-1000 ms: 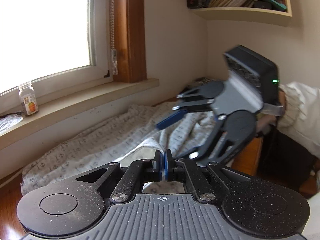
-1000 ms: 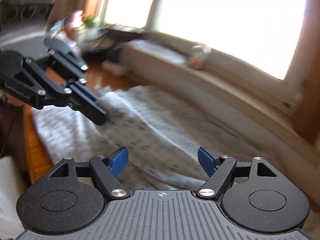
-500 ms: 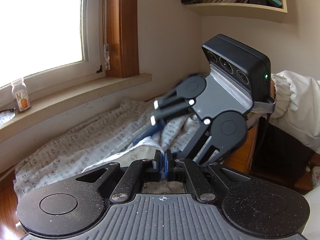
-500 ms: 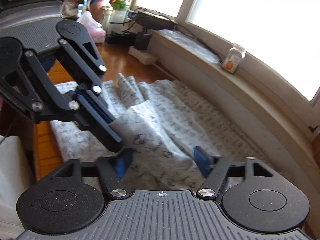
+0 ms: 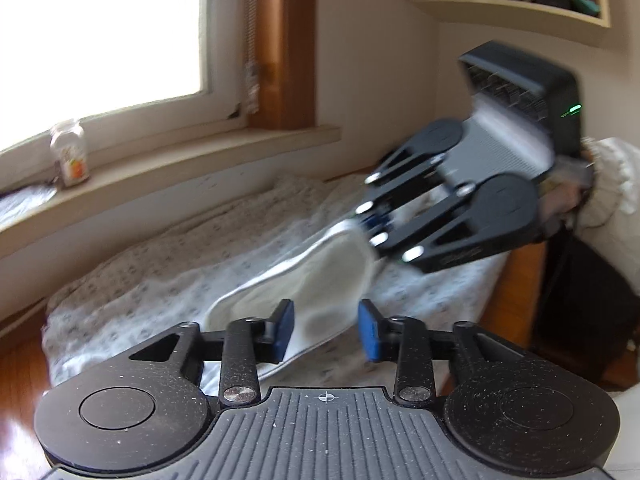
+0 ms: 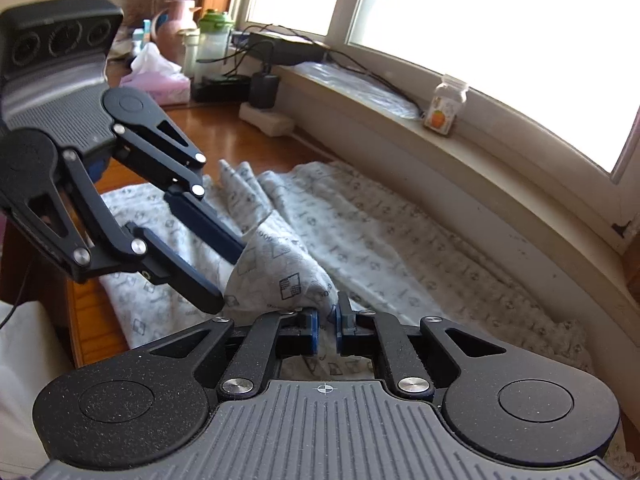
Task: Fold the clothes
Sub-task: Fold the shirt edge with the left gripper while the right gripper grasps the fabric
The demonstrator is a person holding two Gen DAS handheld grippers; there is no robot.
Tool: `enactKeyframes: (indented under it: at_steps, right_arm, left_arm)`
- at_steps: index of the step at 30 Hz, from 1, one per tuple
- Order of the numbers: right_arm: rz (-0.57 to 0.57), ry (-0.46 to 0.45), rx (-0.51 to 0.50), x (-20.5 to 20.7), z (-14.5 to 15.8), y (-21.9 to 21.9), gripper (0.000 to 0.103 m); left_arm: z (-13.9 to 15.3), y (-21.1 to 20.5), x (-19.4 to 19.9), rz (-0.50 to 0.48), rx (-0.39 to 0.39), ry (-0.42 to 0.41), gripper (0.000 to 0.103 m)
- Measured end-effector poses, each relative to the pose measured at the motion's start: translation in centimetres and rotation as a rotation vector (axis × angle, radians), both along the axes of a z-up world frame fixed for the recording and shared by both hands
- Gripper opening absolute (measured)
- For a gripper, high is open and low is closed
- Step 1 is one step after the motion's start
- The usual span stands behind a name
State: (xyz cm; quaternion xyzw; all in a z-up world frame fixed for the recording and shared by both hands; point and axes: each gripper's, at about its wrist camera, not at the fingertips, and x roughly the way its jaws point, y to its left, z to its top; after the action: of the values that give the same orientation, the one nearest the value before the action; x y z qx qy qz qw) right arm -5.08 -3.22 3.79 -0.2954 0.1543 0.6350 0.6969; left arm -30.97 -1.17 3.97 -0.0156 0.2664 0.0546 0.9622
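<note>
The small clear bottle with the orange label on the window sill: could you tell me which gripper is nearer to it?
Neither clearly. The right gripper and left gripper sit together over the patterned grey cloth, both well short of the bottle.

The garment [image 6: 360, 232] was soft, matt printed cloth with a plain pale inner side, lying on a glossy varnished wood surface [image 6: 224, 136]. The grippers' bodies looked like matt, finely speckled black plastic with bright metal screws.
</note>
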Motion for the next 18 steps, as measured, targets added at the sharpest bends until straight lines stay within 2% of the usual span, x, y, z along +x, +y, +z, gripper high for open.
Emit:
enactKeyframes:
  at_steps: [5,10,17,18]
  right_arm:
    - [-0.002,-0.012,0.004,-0.2,0.1,0.1,0.009]
    - [-0.004,-0.018,0.011,-0.6,0.1,0.0,0.009]
    - [0.003,-0.019,0.04,-1.1,0.8,-0.3,0.007]
    - [0.005,-0.018,0.043,-1.1,0.9,-0.3,0.007]
  left_arm:
    - [-0.7,2.6,-0.2,0.076,-0.028,0.02,0.039]
    - [-0.8,4.3,-0.7,0.135,-0.041,0.02,0.05]
    - [-2.1,6.5,-0.3,0.182,-0.081,0.048,0.049]
    - [-2.2,6.8,-0.2,0.182,-0.09,0.048,0.043]
